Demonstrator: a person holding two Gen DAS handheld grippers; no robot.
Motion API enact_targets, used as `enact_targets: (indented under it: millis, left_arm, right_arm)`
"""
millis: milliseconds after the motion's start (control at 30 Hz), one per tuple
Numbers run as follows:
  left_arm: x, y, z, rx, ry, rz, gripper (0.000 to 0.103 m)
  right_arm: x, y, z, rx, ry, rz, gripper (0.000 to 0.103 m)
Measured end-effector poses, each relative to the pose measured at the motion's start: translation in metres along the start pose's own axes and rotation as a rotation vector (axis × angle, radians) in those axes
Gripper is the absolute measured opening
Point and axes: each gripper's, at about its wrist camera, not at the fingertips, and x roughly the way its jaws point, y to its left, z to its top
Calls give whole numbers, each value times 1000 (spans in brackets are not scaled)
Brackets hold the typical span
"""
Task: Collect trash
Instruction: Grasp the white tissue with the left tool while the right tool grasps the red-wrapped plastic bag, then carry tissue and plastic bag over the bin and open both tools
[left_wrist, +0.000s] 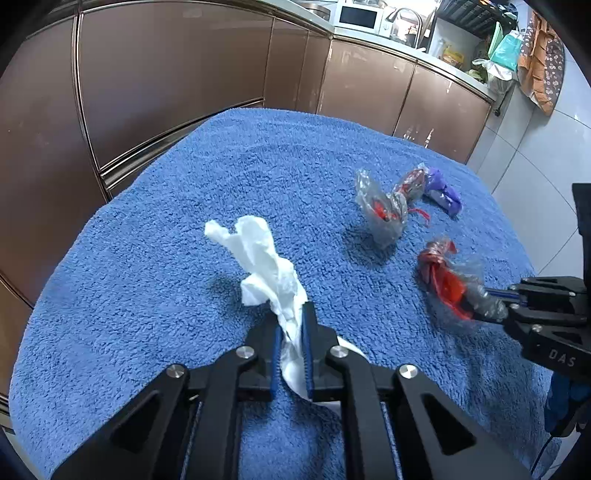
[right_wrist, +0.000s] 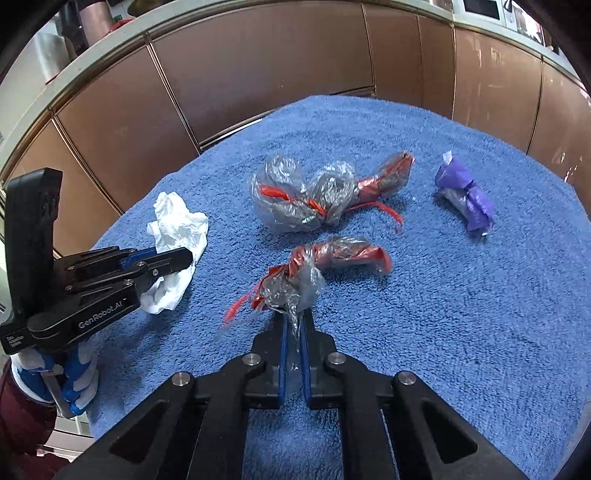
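Left tongs (left_wrist: 291, 325) pinch white tissue (left_wrist: 266, 258); right tongs (right_wrist: 293, 325) pinch red-and-clear wrapper (right_wrist: 325, 266).

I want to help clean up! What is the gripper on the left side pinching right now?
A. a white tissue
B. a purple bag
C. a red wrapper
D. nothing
A: the left gripper has its blue pads shut on the crumpled white tissue, while the purple bag lies untouched on the blue towel.
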Motion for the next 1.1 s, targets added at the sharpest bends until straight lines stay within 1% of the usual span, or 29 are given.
enact_targets:
  millis: [133, 300, 533, 700, 900, 1100]
  left_arm:
    - [-11, -6, 1, 20, -21, 26, 7]
    - [-29, -20, 3, 70, -66, 65, 7]
    - [-54, -48, 4, 143, -118, 80, 7]
    - [-72, -74, 6, 205, -161, 69, 7]
    - [-84, -112, 10, 280, -192, 44, 7]
    - [-86, -167, 19, 385, -212, -5, 7]
  right_arm:
    - [-19, 2, -3, -12, -30, -5, 6]
    - [-40, 1, -9, -13, -67, -11, 6]
    - [-73, 2, -15, 8, -131, -45, 6]
    - [-103, -6, -27, 35, -183, -75, 6]
    - [-138, -23, -42, 82, -248, -116, 6]
    - [-178, -58, -62, 174, -322, -179, 6]
